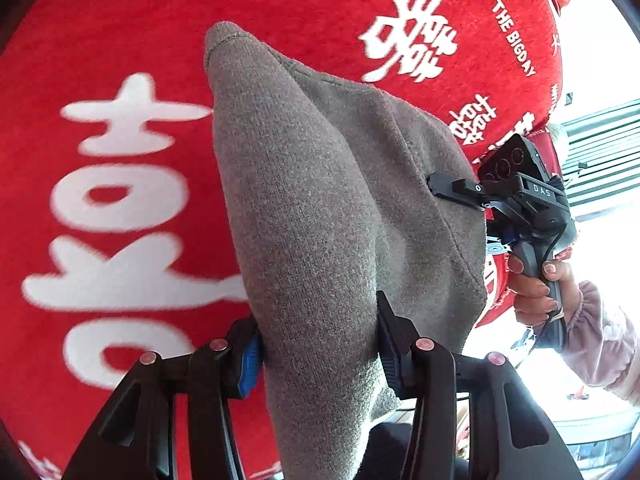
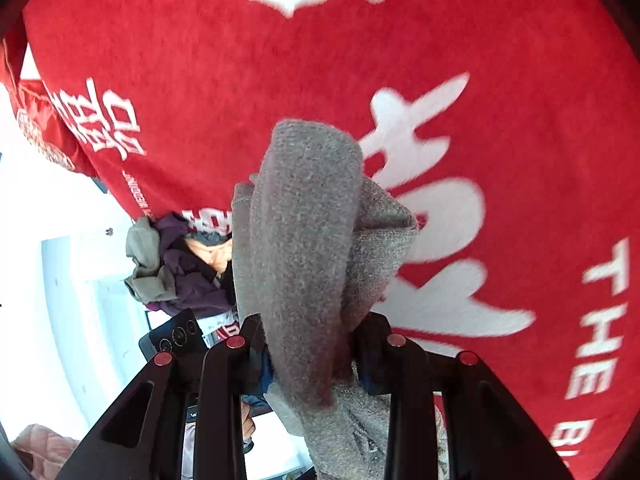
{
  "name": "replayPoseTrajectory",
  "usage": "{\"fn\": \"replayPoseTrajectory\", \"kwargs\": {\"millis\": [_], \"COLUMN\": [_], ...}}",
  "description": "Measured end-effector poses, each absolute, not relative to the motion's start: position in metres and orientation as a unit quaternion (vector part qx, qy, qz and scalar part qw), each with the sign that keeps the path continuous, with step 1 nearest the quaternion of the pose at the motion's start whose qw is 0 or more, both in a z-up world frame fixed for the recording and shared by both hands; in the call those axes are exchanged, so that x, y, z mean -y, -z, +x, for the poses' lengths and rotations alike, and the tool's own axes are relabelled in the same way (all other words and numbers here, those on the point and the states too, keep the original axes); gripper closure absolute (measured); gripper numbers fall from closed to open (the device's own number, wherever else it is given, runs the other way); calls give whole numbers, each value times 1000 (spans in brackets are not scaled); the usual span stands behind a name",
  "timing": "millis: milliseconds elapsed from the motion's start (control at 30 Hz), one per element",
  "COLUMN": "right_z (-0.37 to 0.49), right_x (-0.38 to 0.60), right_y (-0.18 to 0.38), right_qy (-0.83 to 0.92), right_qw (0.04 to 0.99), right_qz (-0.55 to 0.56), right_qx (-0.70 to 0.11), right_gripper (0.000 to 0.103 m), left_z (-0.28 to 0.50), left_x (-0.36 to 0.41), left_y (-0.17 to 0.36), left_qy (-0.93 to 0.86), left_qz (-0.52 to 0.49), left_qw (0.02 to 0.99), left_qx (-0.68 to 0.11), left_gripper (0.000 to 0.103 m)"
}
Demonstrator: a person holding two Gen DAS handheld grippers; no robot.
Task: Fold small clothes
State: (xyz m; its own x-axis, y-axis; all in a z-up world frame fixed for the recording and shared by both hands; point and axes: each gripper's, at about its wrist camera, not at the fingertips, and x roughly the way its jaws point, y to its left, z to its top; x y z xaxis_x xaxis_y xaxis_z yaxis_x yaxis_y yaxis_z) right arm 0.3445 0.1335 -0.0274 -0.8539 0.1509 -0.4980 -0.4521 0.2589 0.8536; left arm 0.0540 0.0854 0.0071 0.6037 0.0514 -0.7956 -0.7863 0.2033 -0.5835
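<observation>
A red cloth [image 1: 280, 8] with large white characters and the words "THE BIG DAY" covers the table, its fuzzy nap filling most of both wrist views. In the right wrist view, a heap of small clothes [image 2: 176, 264], dark purple and olive pieces tangled together, sits at the cloth's near edge. Past that edge the surroundings are washed out bright white, so the table itself stays hidden under the cloth

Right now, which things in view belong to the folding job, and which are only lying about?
In the job:
- grey knit garment, held up over the red cloth
- left gripper, clamped on it
- right gripper, clamped on it too

Lying about:
- red cloth with white lettering
- heap of other clothes beside it
</observation>
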Motion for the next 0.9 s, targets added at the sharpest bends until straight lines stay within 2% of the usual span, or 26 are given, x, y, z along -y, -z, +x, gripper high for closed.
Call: {"fn": "replayPoseTrajectory", "kwargs": {"millis": [300,433,533,567,600,700,733,767,900], "right_z": [273,270,275,274,275,282,284,286,284], "right_x": [-130,-133,-128,-125,-120,-101,-93,-82,-49], "right_y": [81,90,81,73,64,40,33,27,33], "right_qy": [-578,-565,-565,-567,-570,-583,-586,-590,-581], "right_qw": [247,290,322,334,346,368,370,370,331], "right_qz": [-149,-167,-201,-216,-232,-252,-252,-249,-223], "right_qx": [-763,-755,-733,-721,-708,-679,-675,-674,-709], "right_gripper": [68,60,45,43,43,43,43,43,43], "left_z": [-9,-24,-30,-33,-33,-33,-35,-36,-34], "left_x": [-70,-64,-58,-56,-54,-49,-47,-46,-43], "left_y": [38,47,43,42,38,24,19,16,6], "left_qy": [-363,-390,-409,-413,-423,-451,-459,-466,-498], "left_qz": [-555,-561,-552,-550,-544,-514,-508,-505,-484], "left_qw": [658,643,636,632,628,628,625,621,612], "left_qx": [-357,-346,-352,-356,-361,-372,-375,-377,-378], "left_gripper": [53,45,43,38,30,24,6,0,0]}}
